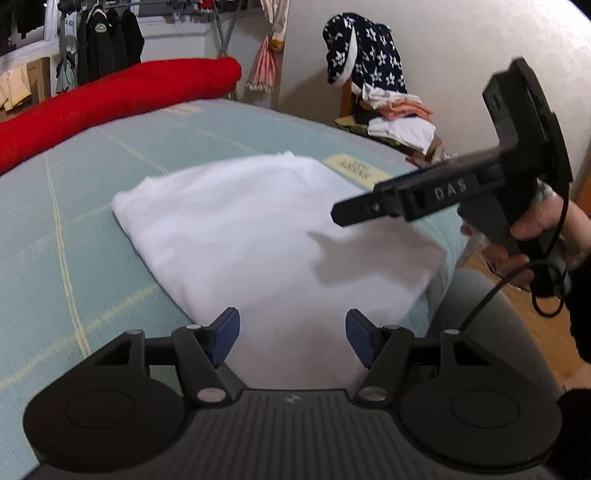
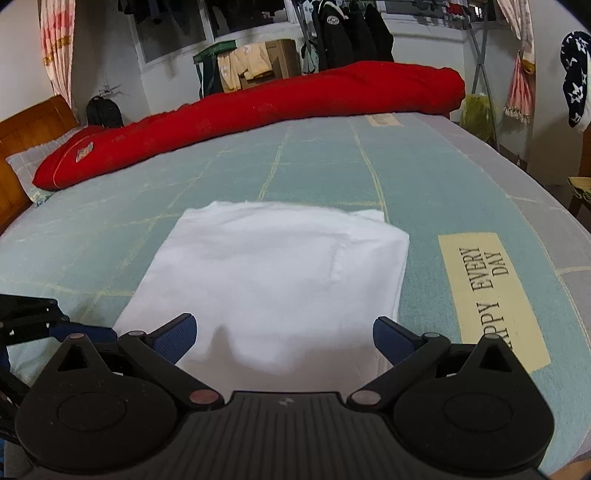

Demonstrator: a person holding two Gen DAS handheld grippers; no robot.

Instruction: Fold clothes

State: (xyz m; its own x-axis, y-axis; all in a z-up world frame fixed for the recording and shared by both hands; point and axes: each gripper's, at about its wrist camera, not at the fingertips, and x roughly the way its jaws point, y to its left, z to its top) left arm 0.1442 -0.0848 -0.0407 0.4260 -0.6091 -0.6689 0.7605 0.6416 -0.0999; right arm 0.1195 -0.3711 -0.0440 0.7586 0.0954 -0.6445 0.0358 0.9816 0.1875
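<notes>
A white garment [image 1: 266,236] [image 2: 273,273] lies folded into a flat rectangle on the teal bed cover [image 1: 55,221] [image 2: 258,162]. My left gripper [image 1: 291,339] hovers over its near edge, open, with its blue pads spread and only cloth below the gap. In the left wrist view my right gripper [image 1: 340,216] comes in from the right, held by a hand [image 1: 546,221], above the garment's right side. In its own view the right gripper [image 2: 284,338] is open over the near edge, gripping nothing. Part of the left gripper shows at the left edge of that view.
A long red rolled quilt [image 1: 110,99] [image 2: 258,107] lies along the far side of the bed. A chair [image 1: 388,110] with stacked clothes and a star-patterned garment stands by the wall. Dark jackets [image 2: 347,33] hang on a rack behind. A wooden headboard [image 2: 26,133] is at the left.
</notes>
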